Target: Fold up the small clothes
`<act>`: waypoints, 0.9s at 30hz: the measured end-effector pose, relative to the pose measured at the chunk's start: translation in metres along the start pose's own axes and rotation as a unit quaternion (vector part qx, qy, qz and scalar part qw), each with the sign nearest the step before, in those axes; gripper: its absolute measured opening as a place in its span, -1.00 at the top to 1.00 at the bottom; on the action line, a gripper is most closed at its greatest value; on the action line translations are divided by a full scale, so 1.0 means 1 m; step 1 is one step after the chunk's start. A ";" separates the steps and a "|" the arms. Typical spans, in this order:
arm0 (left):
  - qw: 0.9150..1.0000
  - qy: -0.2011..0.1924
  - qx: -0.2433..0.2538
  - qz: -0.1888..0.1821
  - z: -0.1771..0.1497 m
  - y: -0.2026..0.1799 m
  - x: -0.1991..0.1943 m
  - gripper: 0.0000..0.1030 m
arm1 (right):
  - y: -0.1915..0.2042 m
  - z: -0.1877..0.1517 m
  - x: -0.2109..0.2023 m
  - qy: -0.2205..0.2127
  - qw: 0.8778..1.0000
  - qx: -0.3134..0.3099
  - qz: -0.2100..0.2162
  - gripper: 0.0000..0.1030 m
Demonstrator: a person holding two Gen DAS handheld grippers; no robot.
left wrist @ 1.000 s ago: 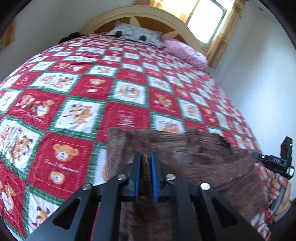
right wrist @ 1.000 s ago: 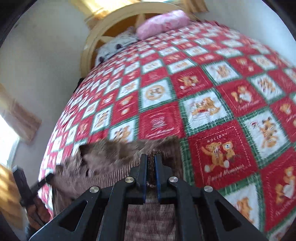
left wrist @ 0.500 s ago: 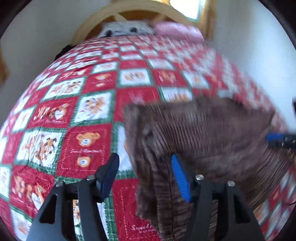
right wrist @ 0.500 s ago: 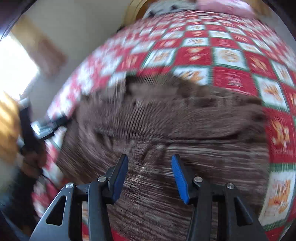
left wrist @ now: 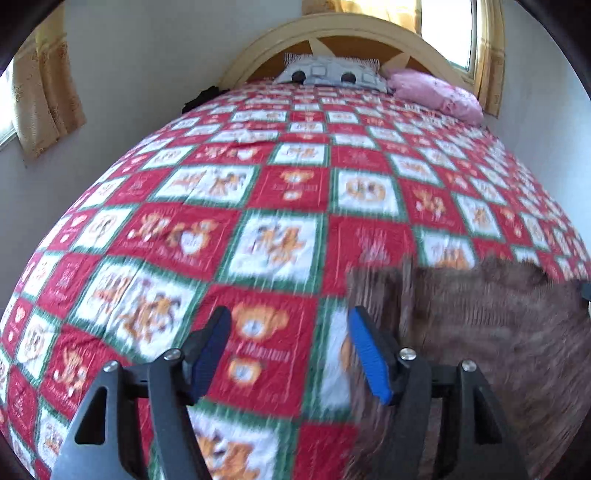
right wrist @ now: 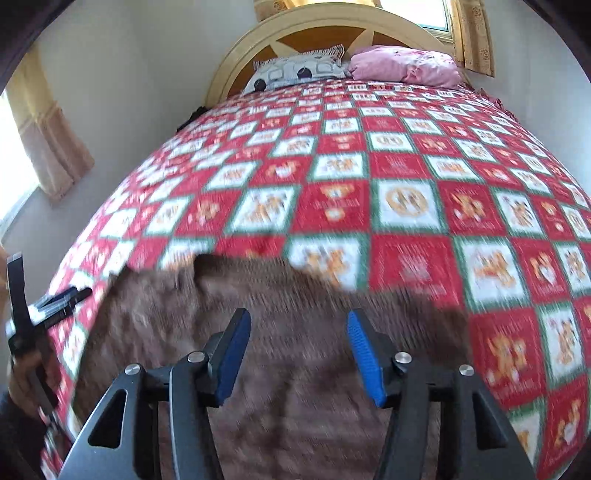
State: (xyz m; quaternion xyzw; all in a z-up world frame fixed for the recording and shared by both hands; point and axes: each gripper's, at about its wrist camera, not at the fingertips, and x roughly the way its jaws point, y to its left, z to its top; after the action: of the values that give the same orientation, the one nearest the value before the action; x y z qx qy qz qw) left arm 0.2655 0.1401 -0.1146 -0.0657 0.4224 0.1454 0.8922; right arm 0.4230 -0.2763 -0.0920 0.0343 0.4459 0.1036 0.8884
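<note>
A brown ribbed knit garment (right wrist: pixel 295 332) lies spread on the red, white and green bear-print quilt (right wrist: pixel 406 177) near the bed's foot. My right gripper (right wrist: pixel 297 354) is open and empty above it. In the left wrist view the garment (left wrist: pixel 480 332) is at the lower right, blurred. My left gripper (left wrist: pixel 290 350) is open and empty over the quilt (left wrist: pixel 258 206), just left of the garment's edge. The left gripper also shows in the right wrist view (right wrist: pixel 48 306) at the far left, held in a hand.
A grey patterned pillow (left wrist: pixel 328 74) and a pink pillow (left wrist: pixel 436 92) lie by the arched wooden headboard (left wrist: pixel 332 33). Curtained windows sit at the left wall (left wrist: pixel 44 85) and behind the headboard. White walls flank the bed.
Both grippers let go of the brown garment and opened. The garment dropped flat onto the quilt. Both grippers then pulled back, the left one moving off the garment's left edge.
</note>
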 end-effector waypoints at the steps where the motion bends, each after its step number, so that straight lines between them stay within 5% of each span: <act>1: 1.000 0.007 0.005 -0.006 -0.008 0.001 -0.003 -0.34 | -0.004 -0.012 -0.006 0.005 1.000 -0.001 -0.001 -0.09; 8: 0.997 0.007 0.059 -0.039 -0.062 -0.014 -0.043 -0.42 | -0.037 -0.091 -0.064 0.012 1.000 0.012 0.008 -0.09; 13: 0.994 0.010 0.111 0.002 -0.093 -0.031 -0.045 -0.44 | -0.034 -0.129 -0.074 0.040 0.999 -0.020 -0.022 -0.09; 16: 0.994 -0.004 0.111 0.007 -0.101 -0.026 -0.049 -0.48 | -0.035 -0.149 -0.078 0.046 0.995 -0.040 -0.076 -0.09; 22: 0.995 -0.007 0.095 0.016 -0.101 -0.013 -0.056 -0.52 | -0.027 -0.158 -0.104 0.004 0.997 -0.051 -0.057 -0.09; 25: 0.996 0.011 0.091 0.021 -0.108 -0.010 -0.048 -0.54 | -0.024 -0.168 -0.084 0.052 0.994 -0.060 -0.075 -0.09; 27: 0.997 0.009 0.077 0.016 -0.109 -0.005 -0.051 -0.54 | -0.024 -0.168 -0.089 0.047 0.995 -0.053 -0.076 -0.09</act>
State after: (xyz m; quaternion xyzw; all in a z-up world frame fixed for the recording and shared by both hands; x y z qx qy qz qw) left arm 0.1564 0.0991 -0.1438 0.0088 0.4419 0.1262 0.8881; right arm 0.2412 -0.3240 -0.1267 -0.0514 0.4821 0.0606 0.8725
